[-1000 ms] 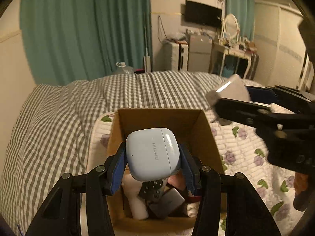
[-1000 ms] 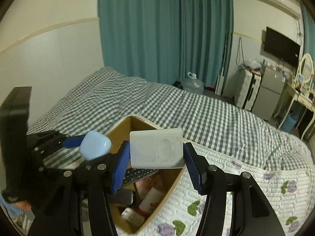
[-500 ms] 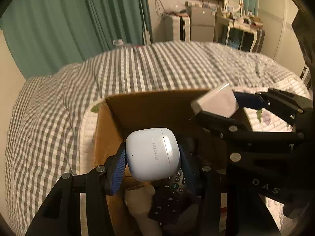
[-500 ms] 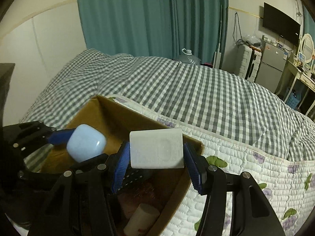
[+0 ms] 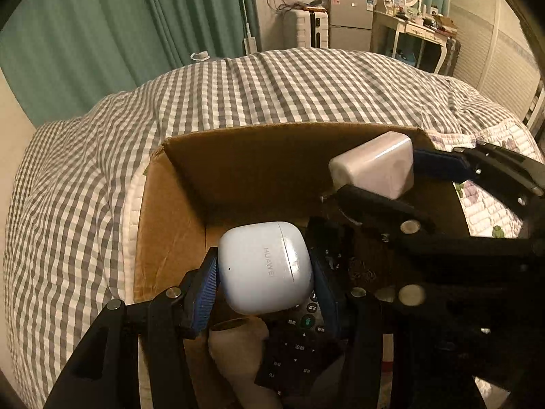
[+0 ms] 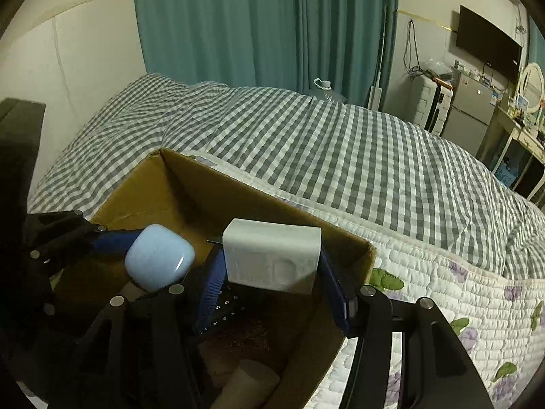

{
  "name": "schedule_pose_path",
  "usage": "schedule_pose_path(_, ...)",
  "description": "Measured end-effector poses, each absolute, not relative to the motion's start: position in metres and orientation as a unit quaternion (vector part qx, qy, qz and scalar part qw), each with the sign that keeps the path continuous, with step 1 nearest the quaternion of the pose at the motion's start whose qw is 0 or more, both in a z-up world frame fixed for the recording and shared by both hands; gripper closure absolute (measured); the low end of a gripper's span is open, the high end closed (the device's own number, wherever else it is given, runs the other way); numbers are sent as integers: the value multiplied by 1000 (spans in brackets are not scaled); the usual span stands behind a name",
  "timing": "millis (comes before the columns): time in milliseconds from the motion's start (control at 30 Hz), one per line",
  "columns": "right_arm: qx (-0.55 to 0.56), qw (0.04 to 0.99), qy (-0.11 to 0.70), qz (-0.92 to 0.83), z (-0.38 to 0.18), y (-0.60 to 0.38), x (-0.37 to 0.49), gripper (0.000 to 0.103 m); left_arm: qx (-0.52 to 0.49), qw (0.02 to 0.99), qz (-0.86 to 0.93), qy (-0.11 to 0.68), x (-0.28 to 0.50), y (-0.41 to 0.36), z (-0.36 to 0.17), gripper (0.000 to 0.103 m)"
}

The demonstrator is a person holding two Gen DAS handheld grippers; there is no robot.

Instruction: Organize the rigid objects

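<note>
My left gripper (image 5: 264, 283) is shut on a pale blue earbud case (image 5: 265, 267) and holds it inside the open cardboard box (image 5: 163, 225). My right gripper (image 6: 272, 272) is shut on a white charger block (image 6: 272, 259), also over the box (image 6: 177, 184). The charger shows in the left wrist view (image 5: 374, 168) near the box's far right wall; the earbud case shows in the right wrist view (image 6: 158, 257) to the left. Below them in the box lie a black remote (image 5: 299, 351) and a beige tube (image 5: 235, 341).
The box sits on a bed with a grey checked cover (image 6: 340, 143) and a white floral quilt (image 6: 460, 300). Teal curtains (image 6: 255, 24), a suitcase (image 5: 306, 29) and a dresser (image 5: 419, 37) stand beyond the bed.
Both grippers have moved down and forward into the box with their objects still held. The box now fills more of both views.
</note>
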State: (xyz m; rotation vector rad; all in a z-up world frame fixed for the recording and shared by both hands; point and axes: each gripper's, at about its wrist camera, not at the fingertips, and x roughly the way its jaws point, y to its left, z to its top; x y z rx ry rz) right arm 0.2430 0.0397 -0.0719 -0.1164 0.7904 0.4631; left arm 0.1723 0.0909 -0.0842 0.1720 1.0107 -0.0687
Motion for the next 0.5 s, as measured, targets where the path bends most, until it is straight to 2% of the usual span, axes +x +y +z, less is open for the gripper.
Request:
schedule_pose_path(100,-46,909,358,210,-57,31,235,28,89,873,-28,479,167,87,-81,42)
schedule_pose_path(333,-49,922,345,167,-20,-3,217,27,88,888,-19,451,147,76,-49,39)
schedule_pose_path(500,-50,938,317,128,25,-33,187,21,94,911,5,402,118,68,0,34)
